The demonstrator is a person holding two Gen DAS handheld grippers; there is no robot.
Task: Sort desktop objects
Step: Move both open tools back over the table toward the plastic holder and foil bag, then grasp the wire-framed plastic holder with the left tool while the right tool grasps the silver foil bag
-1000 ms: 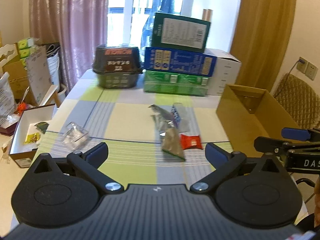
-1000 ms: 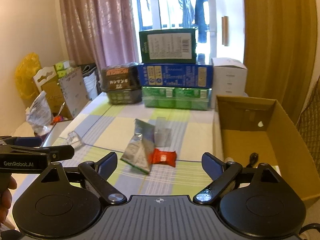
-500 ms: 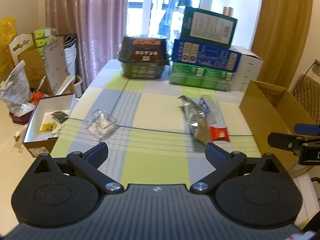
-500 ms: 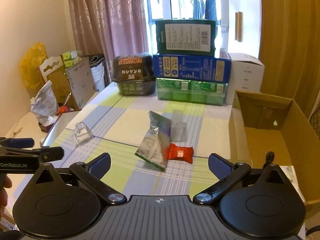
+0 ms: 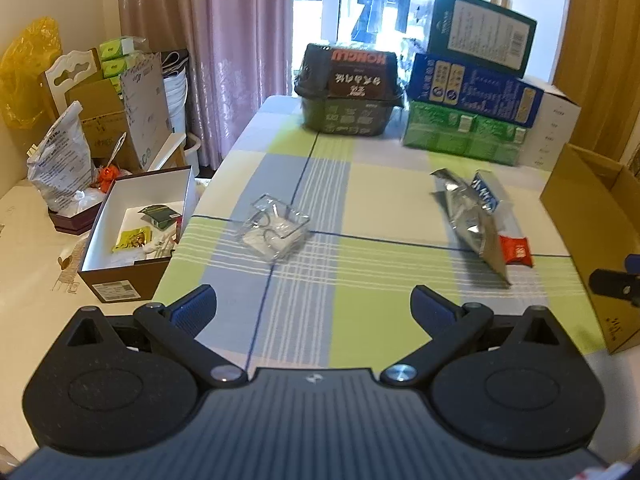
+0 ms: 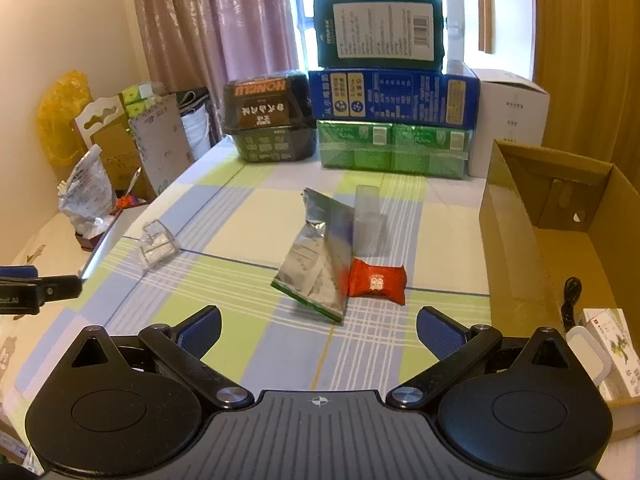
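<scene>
Hovering above the near edge of the checked tablecloth (image 5: 352, 184), the left gripper (image 5: 314, 306) and right gripper (image 6: 318, 328) both have their jaws spread wide, holding nothing. Beyond them lie a clear plastic tray (image 5: 276, 230) toward the left and, toward the right, a silver foil pouch (image 6: 316, 256) partly covering a red snack packet (image 6: 378, 282). Only the right view looks into the cardboard box (image 6: 516, 216), where a black cable (image 6: 570, 300) shows; the left view cuts that box off.

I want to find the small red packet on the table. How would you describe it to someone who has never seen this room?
Start at the open cardboard box on the right side of the checked tablecloth. Just left of it lies a silver foil bag; the red packet touches that bag's lower right edge. It is the only red item there, small and pillow-shaped, with a white mark.
</scene>
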